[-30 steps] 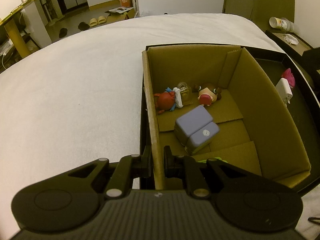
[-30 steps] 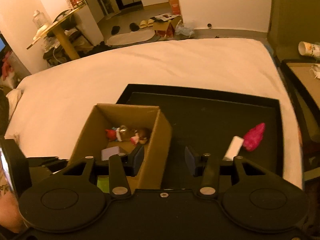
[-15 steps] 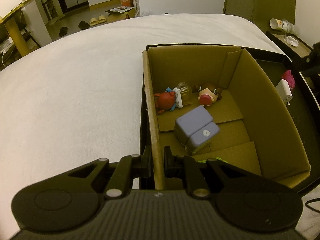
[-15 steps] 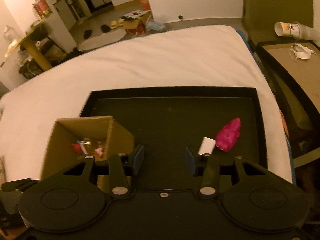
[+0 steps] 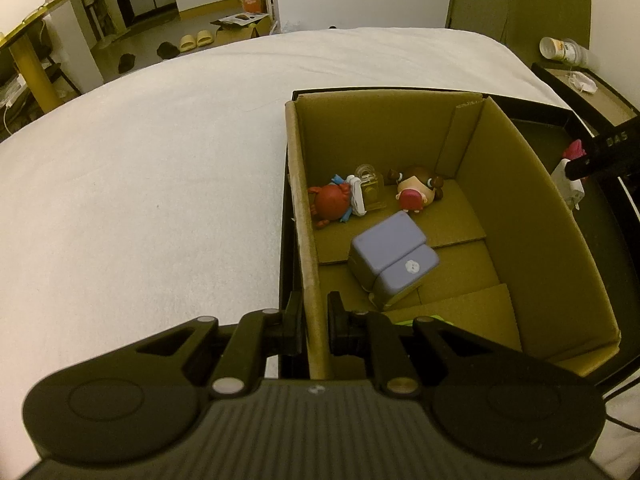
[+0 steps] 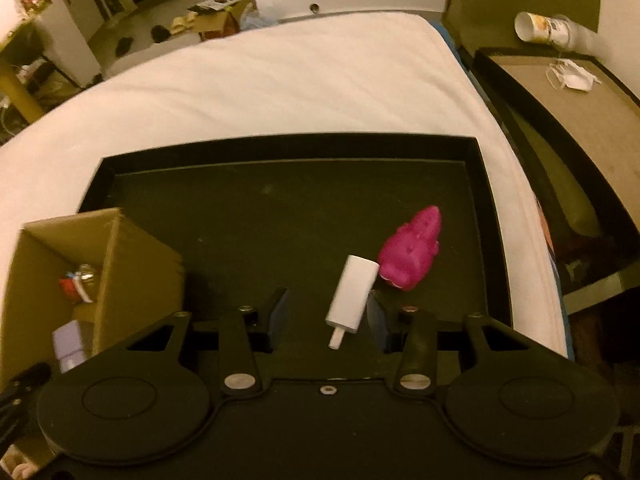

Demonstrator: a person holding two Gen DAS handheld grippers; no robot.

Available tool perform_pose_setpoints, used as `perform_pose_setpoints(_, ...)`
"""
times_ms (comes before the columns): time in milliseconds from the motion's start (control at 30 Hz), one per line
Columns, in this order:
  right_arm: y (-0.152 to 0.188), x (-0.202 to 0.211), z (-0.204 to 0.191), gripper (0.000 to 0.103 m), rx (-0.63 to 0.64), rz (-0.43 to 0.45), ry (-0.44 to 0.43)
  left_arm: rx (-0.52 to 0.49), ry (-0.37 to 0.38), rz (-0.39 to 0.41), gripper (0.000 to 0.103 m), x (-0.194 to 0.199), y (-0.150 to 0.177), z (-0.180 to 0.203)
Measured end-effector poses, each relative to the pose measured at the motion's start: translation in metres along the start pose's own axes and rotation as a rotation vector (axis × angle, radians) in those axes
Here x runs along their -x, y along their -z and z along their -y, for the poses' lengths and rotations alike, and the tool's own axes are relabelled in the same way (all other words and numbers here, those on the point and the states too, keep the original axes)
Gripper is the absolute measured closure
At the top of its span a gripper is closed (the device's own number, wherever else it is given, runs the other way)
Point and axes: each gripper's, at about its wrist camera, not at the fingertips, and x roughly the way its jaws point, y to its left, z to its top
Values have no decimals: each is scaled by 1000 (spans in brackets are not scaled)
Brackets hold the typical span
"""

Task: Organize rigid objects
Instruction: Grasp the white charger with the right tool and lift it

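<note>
Left tongs: black two-finger set, nearly closed and clamped on the left wall of the open brown cardboard box, one finger outside, one inside.

Open brown cardboard box: stands at the left end of the shallow black rectangular tray, which lies on the white bed. Contents:
- red round-bodied toy figurine with blue and white trim, lying at the far left of the floor, against the left wall;
- small clear-and-gold bottle-shaped item, just beside the red figurine at its 3 o'clock;
- brown-haired doll figurine with a pink face, lying at the far end, toward 1 o'clock from the box centre;
- lavender block-shaped plastic case with a small white flower mark, tilted, near the box centre;
- a green item, mostly hidden behind the left tongs; kind cannot be told.

Right tongs: black two-finger set, wide open, holding nothing, poised low over the tray.

White rectangular plastic charger plug: lies on the tray floor between the right tongs' fingers, nearer the right one, prong end toward the camera.

Magenta knobbly plastic toy: on the tray at 1 o'clock from the plug, touching or just beside its far end.
</note>
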Motion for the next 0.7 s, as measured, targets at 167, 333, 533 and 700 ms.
perform_pose_setpoints(167, 3, -17, 2, 60, -5, -29, 21, -1, -2, 0, 92, 0, 0, 1)
perform_pose_setpoints(333, 8, -24, 6, 81, 0, -22, 35, -4, -3, 1, 92, 0, 0, 2)
perform_pose_setpoints(533, 12, -9, 9, 83, 30, 23, 42, -5, -4, 0, 92, 0, 0, 2)
perform_pose_setpoints(700, 13, 7, 7, 83, 49, 53, 25, -5, -3, 1, 92, -1, 0, 2)
